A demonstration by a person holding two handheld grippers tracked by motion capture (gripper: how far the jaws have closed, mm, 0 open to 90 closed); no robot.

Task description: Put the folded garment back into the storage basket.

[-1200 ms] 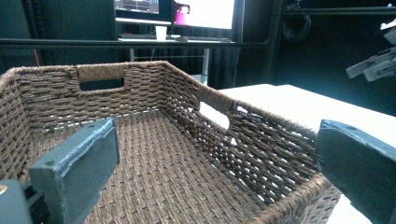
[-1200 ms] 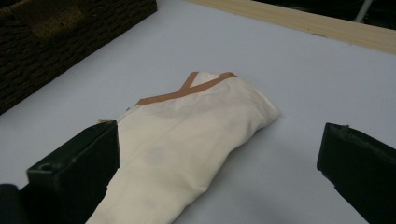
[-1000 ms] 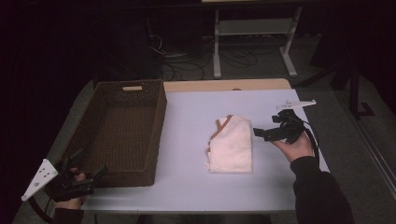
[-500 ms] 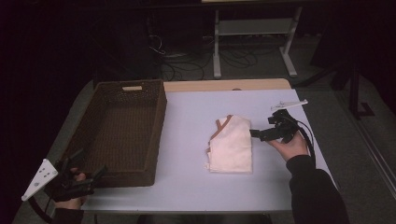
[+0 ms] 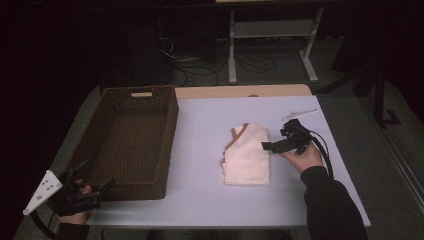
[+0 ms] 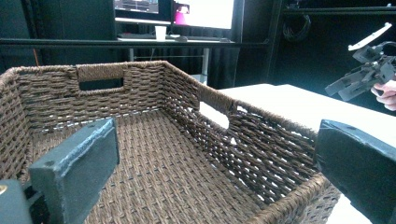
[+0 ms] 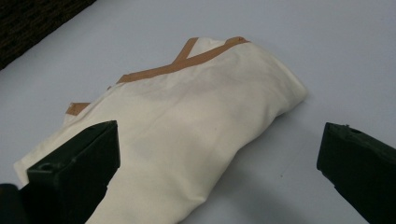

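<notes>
At the near left corner of the pale surface, the left gripper sits low in the person's left hand, its grey three-cornered plate jutting out to the left beyond the edge; its jaws stand wide apart, released and holding nothing, and they point toward the near end of the wicker basket. In the left gripper view the near corner of that basket lies between the two black jaws, with its brown woven floor bare and slot handles cut into the far end wall and the right side wall. The basket is long and rectangular and takes up the left part of the surface, running from the near edge toward the far one. To its right, well apart from it and about midway across the surface, lies a folded cream garment with brown trim along its upper edges, flat on the surface. Just beside the garment's right edge, the right gripper is held in the person's right hand, the dark sleeve coming in from the bottom and a cable looping behind the hand. In the right gripper view the jaws are spread wide, released, with the cream garment lying ahead between them and not gripped. Beyond the surface, the dark floor carries cables and the legs of a white frame.
</notes>
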